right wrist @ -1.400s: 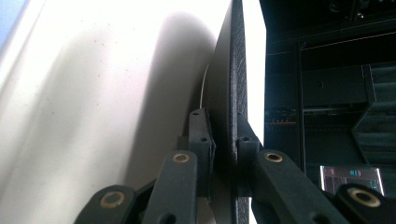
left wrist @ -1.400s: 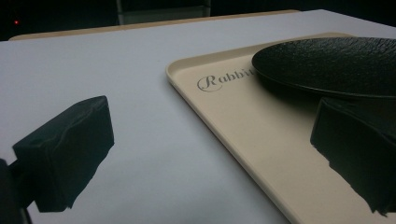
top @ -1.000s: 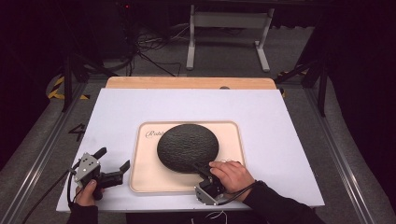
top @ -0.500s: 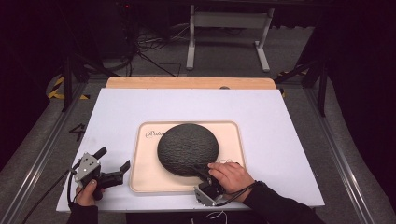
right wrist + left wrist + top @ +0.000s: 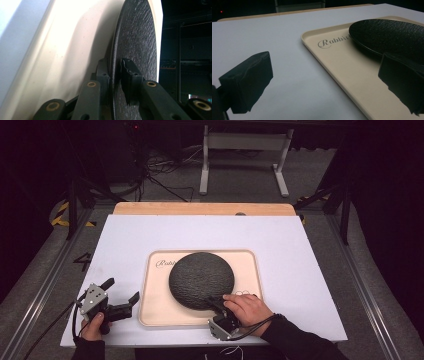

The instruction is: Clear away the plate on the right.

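A round black textured plate lies on a cream tray lettered "Rabbit", on the white table. My right gripper, held by a hand at the tray's near edge, is shut on the plate's near rim; in the right gripper view one jaw lies under the plate and one on top. Left of the tray my left gripper stands open just above the table, its fingertips wide apart with nothing between them. The plate shows at that view's right.
A light wooden board runs along the table's far edge. Beyond it a metal stand and cables sit on the dark floor. Metal rails flank the table on both sides.
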The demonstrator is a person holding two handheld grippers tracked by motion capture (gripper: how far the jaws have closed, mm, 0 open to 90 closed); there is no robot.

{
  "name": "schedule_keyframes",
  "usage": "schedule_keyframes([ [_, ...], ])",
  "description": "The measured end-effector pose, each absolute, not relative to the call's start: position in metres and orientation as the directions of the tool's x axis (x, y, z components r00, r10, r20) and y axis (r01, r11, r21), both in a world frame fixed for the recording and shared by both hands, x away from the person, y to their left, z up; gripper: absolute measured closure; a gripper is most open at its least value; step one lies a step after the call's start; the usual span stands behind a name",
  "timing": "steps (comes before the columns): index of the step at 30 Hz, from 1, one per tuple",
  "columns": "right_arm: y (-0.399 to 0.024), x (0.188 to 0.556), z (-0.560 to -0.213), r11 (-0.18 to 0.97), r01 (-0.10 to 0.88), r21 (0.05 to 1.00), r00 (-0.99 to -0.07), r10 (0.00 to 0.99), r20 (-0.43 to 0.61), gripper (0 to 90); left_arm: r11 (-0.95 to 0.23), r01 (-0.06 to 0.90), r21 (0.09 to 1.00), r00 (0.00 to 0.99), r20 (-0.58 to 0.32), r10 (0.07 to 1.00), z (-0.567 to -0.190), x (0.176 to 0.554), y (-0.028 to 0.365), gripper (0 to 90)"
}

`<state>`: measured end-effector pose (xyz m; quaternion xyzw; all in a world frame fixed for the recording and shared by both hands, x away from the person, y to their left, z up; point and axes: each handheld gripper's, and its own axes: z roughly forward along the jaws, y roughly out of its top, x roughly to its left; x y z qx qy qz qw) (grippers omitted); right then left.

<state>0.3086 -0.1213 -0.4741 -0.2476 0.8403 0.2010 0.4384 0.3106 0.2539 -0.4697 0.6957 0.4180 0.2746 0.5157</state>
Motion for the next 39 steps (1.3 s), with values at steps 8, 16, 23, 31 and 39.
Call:
schedule_keyframes([
  [8, -0.127, 0.307, -0.469, 0.801, -0.587, 0.115, -0.511, -0.257, -0.82, 73.0, -0.119, 0.3, 0.947, 0.499, -0.049, 0.865, -0.47, 0.311, 0.254, 0.5],
  [16, -0.13, 0.302, -0.46, 0.792, -0.59, 0.159, -0.553, -0.252, -0.794, 68.6, -0.119, 0.299, 0.947, 0.5, -0.049, 0.865, -0.47, 0.311, 0.254, 0.5],
  [23, -0.136, 0.299, -0.45, 0.776, -0.577, 0.253, -0.608, -0.202, -0.768, 66.0, -0.12, 0.303, 0.945, 0.499, -0.05, 0.865, -0.47, 0.311, 0.254, 0.4],
  [31, -0.143, 0.305, -0.439, 0.748, -0.507, 0.429, -0.727, -0.104, -0.679, 61.6, -0.121, 0.303, 0.945, 0.501, -0.05, 0.864, -0.47, 0.311, 0.254, 0.4],
  [39, -0.154, 0.316, -0.426, 0.653, -0.392, 0.648, -0.844, 0.025, -0.536, 56.0, -0.12, 0.304, 0.945, 0.502, -0.052, 0.863, -0.47, 0.311, 0.254, 0.5],
])
